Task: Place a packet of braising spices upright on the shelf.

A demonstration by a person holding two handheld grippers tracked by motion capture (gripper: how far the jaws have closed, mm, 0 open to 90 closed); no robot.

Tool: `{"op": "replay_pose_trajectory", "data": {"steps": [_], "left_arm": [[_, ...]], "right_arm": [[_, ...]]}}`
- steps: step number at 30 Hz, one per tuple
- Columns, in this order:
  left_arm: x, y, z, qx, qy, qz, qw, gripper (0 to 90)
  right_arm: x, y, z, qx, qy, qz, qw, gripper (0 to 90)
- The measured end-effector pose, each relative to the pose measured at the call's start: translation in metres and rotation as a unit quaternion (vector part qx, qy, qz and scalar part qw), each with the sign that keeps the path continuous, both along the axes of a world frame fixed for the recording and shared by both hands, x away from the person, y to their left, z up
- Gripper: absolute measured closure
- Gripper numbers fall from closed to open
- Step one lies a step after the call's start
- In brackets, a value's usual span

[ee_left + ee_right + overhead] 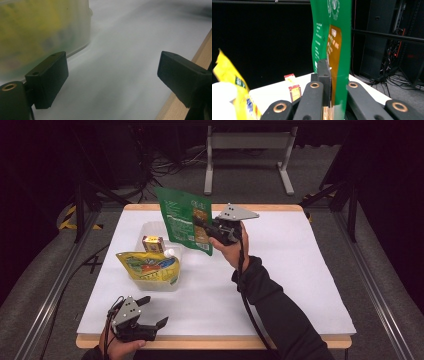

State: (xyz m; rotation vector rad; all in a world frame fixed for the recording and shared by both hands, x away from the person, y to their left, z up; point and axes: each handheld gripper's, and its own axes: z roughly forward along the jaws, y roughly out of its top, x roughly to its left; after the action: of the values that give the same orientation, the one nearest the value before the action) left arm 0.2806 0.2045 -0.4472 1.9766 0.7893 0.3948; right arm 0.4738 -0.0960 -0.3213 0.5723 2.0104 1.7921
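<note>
My right gripper (200,226) is shut on a green snack bag (184,219) and holds it upright above the white table, just right of a clear plastic bin (172,282). In the right gripper view the green bag (335,45) is pinched flat between the black jaws. A yellow pouch (148,267) with a white cap and a small red-and-yellow box (153,243) stand in the bin. My left gripper (154,312) rests open near the table's front left edge, jaws wide apart over bare tabletop. The yellow pouch (30,27) shows blurred through the bin wall (77,42) in the left gripper view.
A white sheet (290,265) covers the table, with its wooden edge (215,342) at the front. Beyond the far edge stand a grey metal frame (247,150), cables and dark stands on the floor.
</note>
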Motion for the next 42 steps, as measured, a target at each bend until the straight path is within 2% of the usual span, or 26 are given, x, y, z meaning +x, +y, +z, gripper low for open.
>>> {"op": "replay_pose_trajectory", "data": {"steps": [8, 11, 16, 31, 36, 42], "left_arm": [[0.001, 0.003, -0.001, -0.002, 0.000, -0.004, 1.0000, 10.5], [0.001, 0.003, -0.001, -0.004, 0.001, -0.003, 1.0000, 10.5], [0.000, 0.003, -0.001, -0.007, 0.001, -0.006, 1.0000, 10.6], [-0.004, 0.004, -0.001, -0.005, 0.001, -0.010, 0.9999, 10.7], [-0.004, 0.004, -0.001, -0.004, -0.001, -0.013, 0.9999, 10.7], [-0.005, 0.004, -0.001, -0.005, -0.002, -0.015, 0.9999, 10.7]], "right_arm": [[0.016, 0.024, 0.001, 0.000, 0.009, -0.008, 0.9999, 89.0], [0.021, 0.037, 0.002, -0.008, 0.008, -0.003, 0.9999, 89.0], [0.027, 0.053, -0.001, -0.007, 0.015, 0.004, 0.9999, 89.0], [0.045, 0.093, -0.010, 0.013, 0.034, 0.020, 0.9991, 89.0], [0.050, 0.100, -0.019, 0.014, 0.046, 0.017, 0.9987, 88.9], [0.056, 0.098, -0.031, 0.023, 0.061, 0.012, 0.9978, 88.9]]}}
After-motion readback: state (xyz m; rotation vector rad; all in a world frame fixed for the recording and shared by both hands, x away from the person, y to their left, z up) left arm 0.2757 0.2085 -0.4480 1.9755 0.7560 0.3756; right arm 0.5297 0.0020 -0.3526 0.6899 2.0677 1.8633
